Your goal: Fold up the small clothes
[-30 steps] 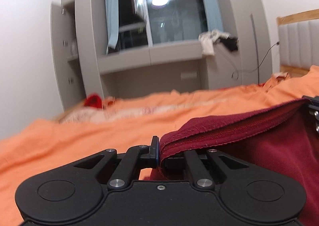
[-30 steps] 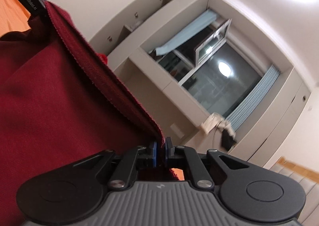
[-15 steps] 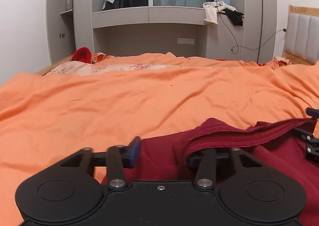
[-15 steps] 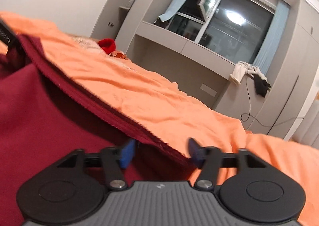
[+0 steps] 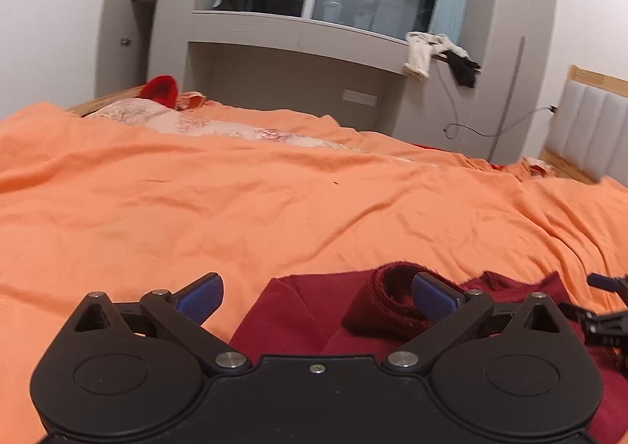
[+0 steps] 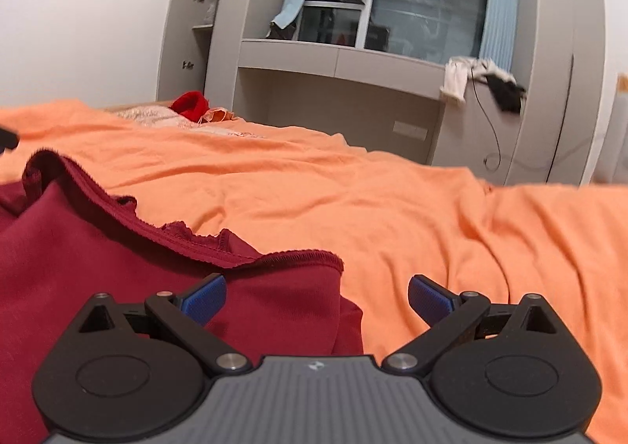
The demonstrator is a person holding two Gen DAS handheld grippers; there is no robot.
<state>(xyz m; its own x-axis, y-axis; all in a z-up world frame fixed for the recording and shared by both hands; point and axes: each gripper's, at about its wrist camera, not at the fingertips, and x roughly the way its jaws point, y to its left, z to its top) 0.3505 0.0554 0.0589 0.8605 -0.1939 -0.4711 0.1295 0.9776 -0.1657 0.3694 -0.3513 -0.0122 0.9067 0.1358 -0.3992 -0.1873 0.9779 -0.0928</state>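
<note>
Left gripper (image 5: pixel 316 297): we see its jaws opening, already spread wide, with the blue pads well apart; nothing is clamped, though a curled edge of cloth lies just beside the right-hand pad.
Right gripper (image 6: pixel 317 297): we see its jaws opening too, spread wide and gripping nothing; one pad sits above the cloth, the other above bare sheet.
Dark red garment (image 6: pixel 78 259): it lies loose on the bed, bunched and rumpled, with its stitched hem wavy and partly rolled over (in the left wrist view the hem (image 5: pixel 392 310) forms a small loop by the pad).
Orange bedsheet (image 5: pixel 274 208): it covers the bed under the garment and is creased all over.
Far end of bed: we make out a bright red item (image 5: pixel 159 89) near the wooden edge.
Shelf below window: pale and black clothes (image 6: pixel 482 81) hang off its corner.
</note>
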